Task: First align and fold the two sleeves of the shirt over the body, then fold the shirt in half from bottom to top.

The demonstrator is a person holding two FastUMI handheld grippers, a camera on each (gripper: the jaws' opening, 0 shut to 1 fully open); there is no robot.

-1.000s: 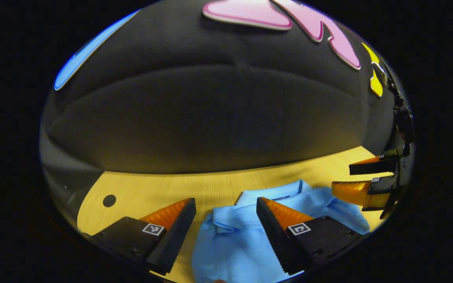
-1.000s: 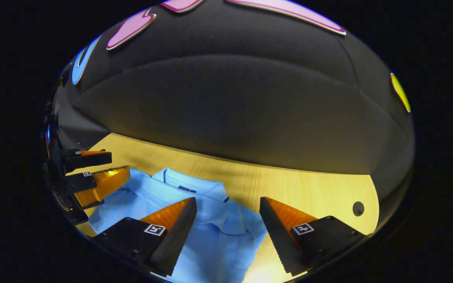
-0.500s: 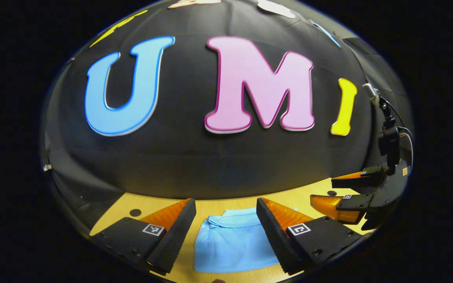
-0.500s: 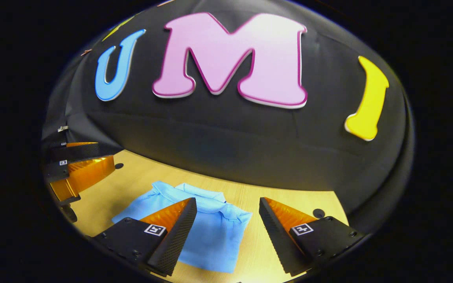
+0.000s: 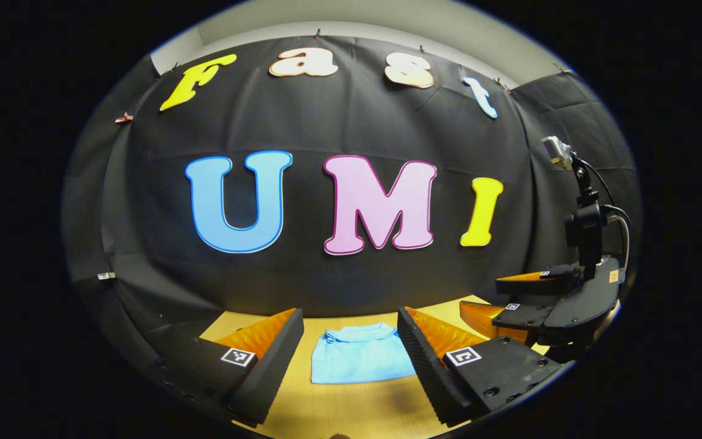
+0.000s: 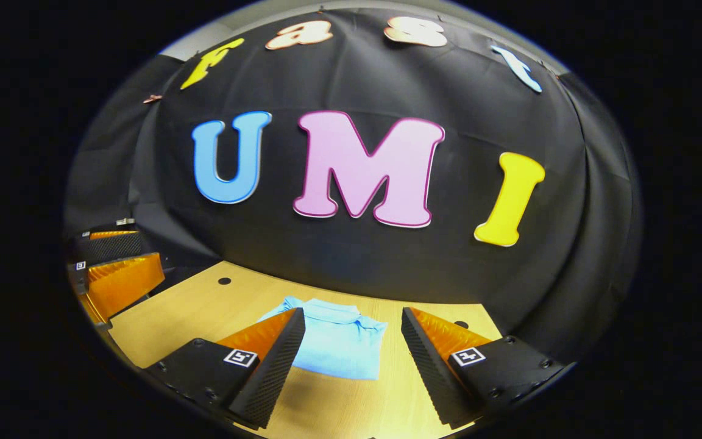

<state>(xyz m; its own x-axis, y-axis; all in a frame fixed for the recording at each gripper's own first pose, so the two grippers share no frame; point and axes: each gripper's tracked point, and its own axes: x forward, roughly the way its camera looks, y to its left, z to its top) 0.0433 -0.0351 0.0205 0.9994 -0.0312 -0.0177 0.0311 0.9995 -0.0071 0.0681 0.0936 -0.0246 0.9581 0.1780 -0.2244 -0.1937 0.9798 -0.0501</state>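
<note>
In the left gripper view, we see our left gripper (image 5: 350,332) with its jaws spread wide and nothing between them. The shirt (image 5: 360,363) lies folded into a compact rectangle on the wooden table (image 5: 351,411), beyond the fingertips and framed in the gap between the two jaws, collar on the far side. The jaws are apart from the cloth and do not touch it. Off to the right of our right-hand jaw we see the right gripper (image 5: 509,296), held above the table's edge, its jaws parted and empty, well apart from the shirt.

In the right gripper view, we see the right gripper (image 6: 351,329) with its jaws likewise spread wide, holding nothing. The shirt (image 6: 339,347) lies flat on the table (image 6: 186,311) ahead of the jaws, mostly in the gap between them but nearer the left-hand jaw, whose tip covers the shirt's near left corner in the picture. The collar again points away from us. Far to the left of that jaw we see the left gripper (image 6: 113,253), its jaws slightly parted and empty, well away from the shirt.
</note>
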